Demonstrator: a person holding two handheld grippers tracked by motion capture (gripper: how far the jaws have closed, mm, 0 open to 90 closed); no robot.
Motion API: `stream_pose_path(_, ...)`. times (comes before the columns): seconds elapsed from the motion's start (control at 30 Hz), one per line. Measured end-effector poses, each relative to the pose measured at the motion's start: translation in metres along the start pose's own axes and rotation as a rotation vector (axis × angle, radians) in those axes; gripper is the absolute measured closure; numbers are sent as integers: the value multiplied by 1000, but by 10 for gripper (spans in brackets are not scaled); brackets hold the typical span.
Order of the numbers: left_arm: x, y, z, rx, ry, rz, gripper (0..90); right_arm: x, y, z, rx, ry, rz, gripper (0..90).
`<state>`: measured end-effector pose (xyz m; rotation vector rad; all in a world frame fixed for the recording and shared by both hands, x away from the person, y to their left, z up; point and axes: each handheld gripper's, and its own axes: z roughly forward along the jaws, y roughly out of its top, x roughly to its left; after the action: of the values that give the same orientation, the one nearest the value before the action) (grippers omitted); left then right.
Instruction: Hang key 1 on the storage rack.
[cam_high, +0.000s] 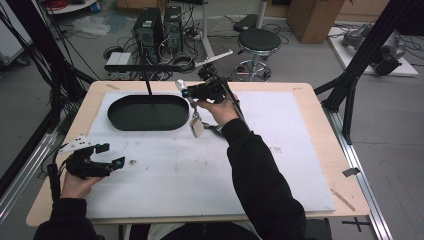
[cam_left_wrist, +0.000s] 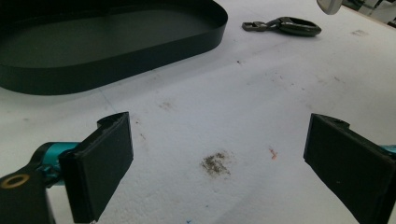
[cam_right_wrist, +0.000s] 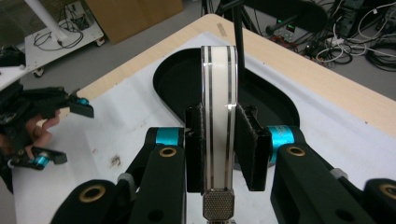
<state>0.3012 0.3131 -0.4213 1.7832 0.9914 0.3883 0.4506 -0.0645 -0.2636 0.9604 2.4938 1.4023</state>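
Observation:
My right gripper (cam_high: 190, 93) is raised over the table's far middle, shut on a flat white bar with silver stripes (cam_right_wrist: 219, 121). The bar has a knurled metal knob (cam_right_wrist: 217, 204) at its near end. In the high view a small white tag (cam_high: 197, 128) hangs from the bar on a ring. The bar's far end points over the right end of the black oval tray (cam_high: 116, 119), beside the tray's rim (cam_right_wrist: 173, 77). My left gripper (cam_high: 109, 155) rests at the table's left front, open, with bare table between its jaws (cam_left_wrist: 219, 135).
A dark metal snap hook (cam_left_wrist: 286, 26) lies on the white mat just right of the tray wall (cam_left_wrist: 140, 65), near the right sleeve (cam_high: 216, 129). A thin black post (cam_high: 148, 87) stands at the tray's back. Brown stains (cam_left_wrist: 215, 163) mark the mat.

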Motion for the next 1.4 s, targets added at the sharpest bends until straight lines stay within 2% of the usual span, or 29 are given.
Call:
stream_pose_path(0.13, 1, 0, 0, -8, 0, -5, 87, -3, 11, 6, 2, -1, -2, 749)
stream_pose_path(0.23, 1, 0, 0, -7, -1, -3, 87, -4, 19, 11, -8, 23, -8, 749)
stream_pose_path(0.37, 2, 0, 0, -6, 0, -3, 86, -5, 30, 19, 3, 22, -11, 749)
stream_pose_path(0.5, 1, 1, 0, -17, -6, -7, 87, -9, 39, 25, -14, 46, -6, 749)
stream_pose_path(0.77, 4, 1, 2, -24, -10, -9, 88, -15, 63, 36, -8, 38, -19, 749)
stream_pose_path(1.0, 4, 1, 3, -27, -12, -12, 88, -11, 84, 52, 4, 44, -21, 749)
stream_pose_path(1.1, 4, 2, 2, -37, -15, -16, 88, -8, 93, 60, 11, 44, -45, 749)
stream_pose_path(1.4, 7, 2, 2, -47, -16, -19, 88, 1, 120, 82, 17, 53, -65, 748)
